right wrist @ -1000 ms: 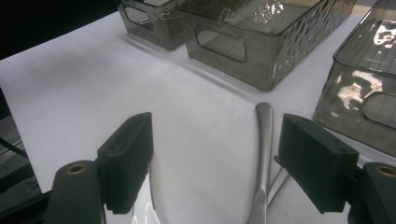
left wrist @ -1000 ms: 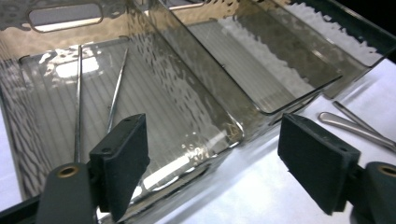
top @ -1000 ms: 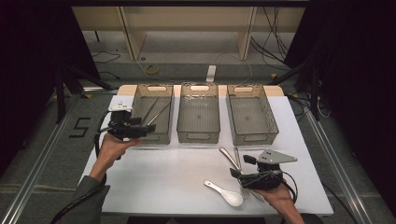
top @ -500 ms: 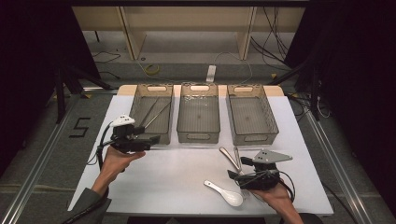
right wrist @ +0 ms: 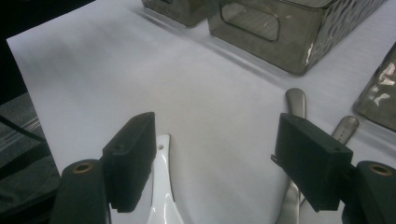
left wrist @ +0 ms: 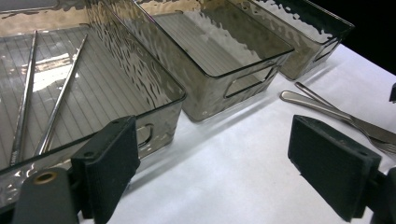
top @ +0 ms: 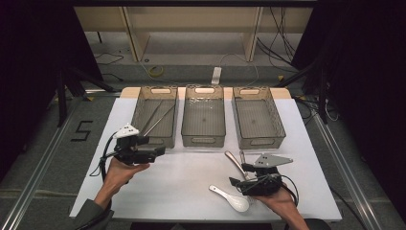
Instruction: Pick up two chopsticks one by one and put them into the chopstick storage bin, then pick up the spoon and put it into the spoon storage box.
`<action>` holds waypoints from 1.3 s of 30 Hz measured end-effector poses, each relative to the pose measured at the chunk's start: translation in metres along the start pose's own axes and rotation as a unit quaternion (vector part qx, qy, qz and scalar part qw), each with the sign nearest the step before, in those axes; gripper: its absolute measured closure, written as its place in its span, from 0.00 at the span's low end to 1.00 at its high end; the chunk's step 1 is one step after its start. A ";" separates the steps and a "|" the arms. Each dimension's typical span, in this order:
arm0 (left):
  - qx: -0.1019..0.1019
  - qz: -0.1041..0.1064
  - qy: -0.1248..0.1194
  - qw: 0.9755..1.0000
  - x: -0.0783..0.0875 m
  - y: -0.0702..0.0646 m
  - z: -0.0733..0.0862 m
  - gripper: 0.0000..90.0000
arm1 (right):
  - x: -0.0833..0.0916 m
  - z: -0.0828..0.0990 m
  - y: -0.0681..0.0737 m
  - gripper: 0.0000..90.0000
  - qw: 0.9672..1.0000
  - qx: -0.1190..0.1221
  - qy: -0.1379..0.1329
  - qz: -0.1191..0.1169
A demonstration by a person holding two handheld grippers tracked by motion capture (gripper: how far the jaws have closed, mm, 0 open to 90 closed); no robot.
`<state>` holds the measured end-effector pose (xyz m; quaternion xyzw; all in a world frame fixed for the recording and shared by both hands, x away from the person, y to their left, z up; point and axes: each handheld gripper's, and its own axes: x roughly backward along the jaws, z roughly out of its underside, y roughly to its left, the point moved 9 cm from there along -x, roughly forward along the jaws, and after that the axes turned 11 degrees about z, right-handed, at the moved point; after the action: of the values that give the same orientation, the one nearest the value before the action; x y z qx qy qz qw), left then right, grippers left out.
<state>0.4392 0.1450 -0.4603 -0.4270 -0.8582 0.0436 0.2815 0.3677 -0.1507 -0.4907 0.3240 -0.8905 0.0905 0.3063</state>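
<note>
**Both grippers open, spoon between right jaws**

Seen from above: left gripper [top: 160, 151] at 9 o'clock, jaws having just spread, nothing between; right gripper [top: 235, 183] at 5 o'clock, jaws apart. Revealed in right gripper view alone: white spoon [right wrist: 161, 186] handle lying between the pads, untouched, beside metal cutlery [right wrist: 295, 102]. Revealed in left gripper view: 2 chopsticks [left wrist: 60, 100] inside the near bin [left wrist: 163, 116] (3 bins in a row). White table [top: 191, 182], dark room, grey floor.
</note>
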 end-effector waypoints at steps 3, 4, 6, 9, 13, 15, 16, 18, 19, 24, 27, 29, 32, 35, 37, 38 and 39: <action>-0.003 -0.001 -0.002 1.000 0.002 -0.003 0.001 0.17 | -0.001 0.000 0.002 0.33 1.000 0.003 0.002 -0.002; -0.003 -0.001 -0.004 1.000 0.002 -0.004 0.001 0.17 | -0.002 0.000 0.002 0.33 1.000 0.004 0.003 -0.003; -0.004 0.000 -0.005 1.000 0.003 -0.006 0.002 0.17 | -0.003 -0.001 0.004 0.33 1.000 0.006 0.004 -0.005; -0.002 0.001 -0.005 1.000 0.004 -0.007 0.003 0.17 | -0.005 -0.001 0.006 0.34 1.000 0.009 0.008 -0.008; -0.001 0.000 -0.008 1.000 0.005 -0.008 0.004 0.17 | -0.008 -0.001 0.009 0.33 1.000 0.014 0.017 -0.013; -0.003 -0.001 -0.006 1.000 0.006 -0.009 0.005 0.17 | -0.009 -0.002 0.010 0.33 1.000 0.017 0.022 -0.015; -0.002 0.000 -0.008 1.000 0.006 -0.010 0.005 0.17 | -0.010 -0.002 0.011 0.33 0.999 0.019 0.026 -0.016; -0.004 0.000 -0.007 1.000 0.007 -0.012 0.006 0.17 | -0.013 -0.001 0.013 0.33 0.999 0.025 0.034 -0.020; -0.005 -0.001 -0.007 1.000 0.007 -0.012 0.007 0.17 | -0.014 -0.001 0.013 0.34 0.999 0.028 0.038 -0.022; -0.001 0.000 -0.012 1.000 0.010 -0.012 0.007 0.17 | -0.022 -0.001 0.016 0.34 0.997 0.040 0.067 -0.026; -0.001 0.000 -0.014 1.000 0.009 -0.014 0.007 0.17 | -0.026 0.001 0.020 0.34 0.994 0.057 0.087 -0.027; -0.004 0.002 -0.015 1.000 0.008 -0.017 0.008 0.17 | -0.028 0.002 0.023 0.35 0.992 0.067 0.098 -0.030; -0.007 0.002 -0.017 1.000 0.009 -0.019 0.008 0.17 | -0.030 0.003 0.027 0.36 0.990 0.076 0.112 -0.033; -0.009 0.003 -0.020 1.000 0.012 -0.020 0.009 0.17 | -0.034 0.006 0.030 0.37 0.988 0.080 0.130 -0.034; -0.008 0.004 -0.023 1.000 0.013 -0.020 0.009 0.17 | -0.036 0.011 0.032 0.39 0.984 0.095 0.145 -0.035; -0.007 0.005 -0.023 1.000 0.013 -0.021 0.009 0.17 | -0.036 0.013 0.034 0.40 0.983 0.096 0.153 -0.033; -0.006 0.006 -0.024 1.000 0.013 -0.021 0.009 0.17 | -0.037 0.015 0.034 0.42 0.981 0.107 0.161 -0.036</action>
<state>0.4137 0.1426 -0.4553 -0.4330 -0.8622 0.0504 0.2580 0.3607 -0.1107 -0.5237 0.3676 -0.8028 0.2249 0.4121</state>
